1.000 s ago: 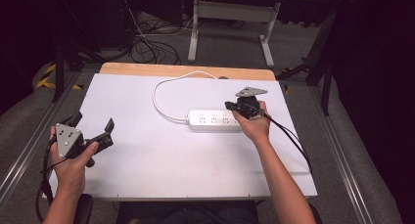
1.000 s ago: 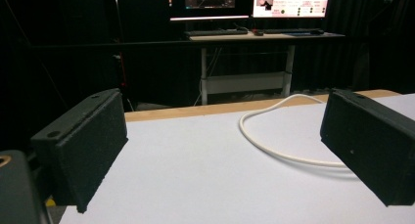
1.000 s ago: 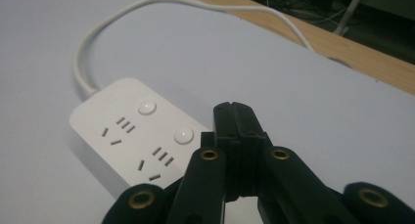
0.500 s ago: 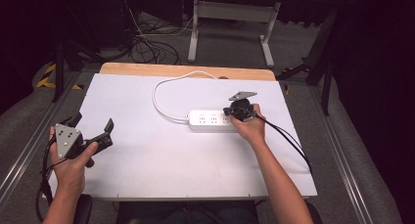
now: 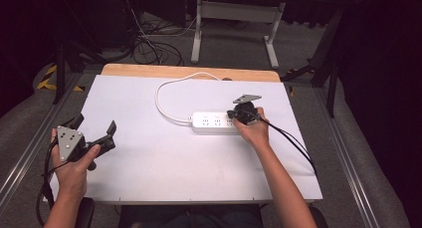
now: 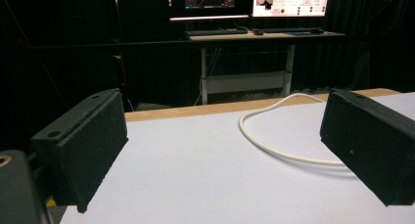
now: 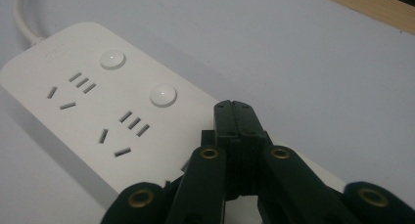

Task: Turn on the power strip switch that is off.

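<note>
A white power strip lies on the white table, its cable looping back toward the far edge. My right gripper hovers over the strip's right end, jaws pressed together with nothing between them. In the right gripper view the strip shows two round buttons and socket slots, and the shut gripper points just past the nearer button. My left gripper is held near the table's left edge, jaws wide apart and empty. The left gripper view shows its open pads framing the cable.
A wooden strip borders the table's far edge. Beyond it stand a desk frame and floor cables. Monitors and a keyboard sit on the desk behind.
My right gripper slid left along the power strip's right end, a little farther over it. The left gripper stayed put and open.
</note>
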Action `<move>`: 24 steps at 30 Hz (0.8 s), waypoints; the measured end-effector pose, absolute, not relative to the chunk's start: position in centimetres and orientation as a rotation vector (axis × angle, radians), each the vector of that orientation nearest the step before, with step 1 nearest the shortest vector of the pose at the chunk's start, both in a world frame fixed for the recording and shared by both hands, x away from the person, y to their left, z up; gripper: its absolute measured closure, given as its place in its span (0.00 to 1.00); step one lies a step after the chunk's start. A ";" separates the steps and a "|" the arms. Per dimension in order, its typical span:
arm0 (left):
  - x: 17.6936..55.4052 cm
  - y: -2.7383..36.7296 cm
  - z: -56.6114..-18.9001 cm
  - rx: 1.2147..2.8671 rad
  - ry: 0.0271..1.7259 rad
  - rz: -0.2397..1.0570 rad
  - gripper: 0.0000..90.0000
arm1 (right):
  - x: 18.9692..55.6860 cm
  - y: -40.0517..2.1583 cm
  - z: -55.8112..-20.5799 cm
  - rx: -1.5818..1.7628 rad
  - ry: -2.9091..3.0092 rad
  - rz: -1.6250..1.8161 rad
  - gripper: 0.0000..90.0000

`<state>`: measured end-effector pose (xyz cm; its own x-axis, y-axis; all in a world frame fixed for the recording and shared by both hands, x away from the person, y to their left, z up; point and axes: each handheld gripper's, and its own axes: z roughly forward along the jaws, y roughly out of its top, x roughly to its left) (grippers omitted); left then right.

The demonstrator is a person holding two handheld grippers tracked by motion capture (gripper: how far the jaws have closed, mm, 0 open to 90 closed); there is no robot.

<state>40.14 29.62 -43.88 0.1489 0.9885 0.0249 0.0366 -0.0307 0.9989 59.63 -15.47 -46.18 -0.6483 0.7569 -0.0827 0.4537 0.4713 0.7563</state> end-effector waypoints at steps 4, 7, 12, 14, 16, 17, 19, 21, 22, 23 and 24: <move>40.1 29.6 -43.9 1.331 1.110 1.102 0.04 | 59.5 -15.3 -46.3 1.002 2.312 1.001 1.00; 40.1 29.6 -43.9 1.329 1.112 1.102 0.04 | 59.4 -15.2 -46.3 0.990 2.306 0.989 1.00; 40.0 29.7 -43.9 1.330 1.113 1.101 0.04 | 59.4 -15.3 -46.3 0.999 2.306 1.000 1.00; 40.0 29.7 -43.9 1.332 1.113 1.099 0.04 | 59.4 -15.3 -46.3 0.994 2.306 1.000 1.00; 40.1 29.7 -43.9 1.331 1.112 1.100 0.04 | 59.4 -15.3 -46.3 0.999 2.307 0.997 1.00; 40.0 29.7 -43.9 1.332 1.111 1.100 0.04 | 59.4 -15.3 -46.3 0.998 2.308 1.000 1.00; 40.0 29.6 -43.9 1.333 1.108 1.101 0.05 | 59.4 -15.3 -46.3 1.003 2.306 1.002 1.00; 39.9 29.6 -43.8 1.333 1.106 1.101 0.05 | 59.4 -15.2 -46.3 0.999 2.301 0.998 1.00; 39.9 29.6 -43.8 1.333 1.106 1.101 0.05 | 59.4 -15.2 -46.3 0.999 2.301 0.998 1.00; 39.8 29.6 -43.8 1.331 1.107 1.100 0.05 | 59.4 -15.2 -46.3 1.004 2.301 0.998 1.00; 39.8 29.6 -43.8 1.331 1.107 1.100 0.05 | 59.4 -15.2 -46.3 1.004 2.301 0.998 1.00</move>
<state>39.82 29.60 -43.83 0.1537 0.9876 0.0307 0.0362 -0.0367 0.9987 59.38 -15.21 -46.28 -0.6418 0.7601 -0.1014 0.4454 0.4771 0.7576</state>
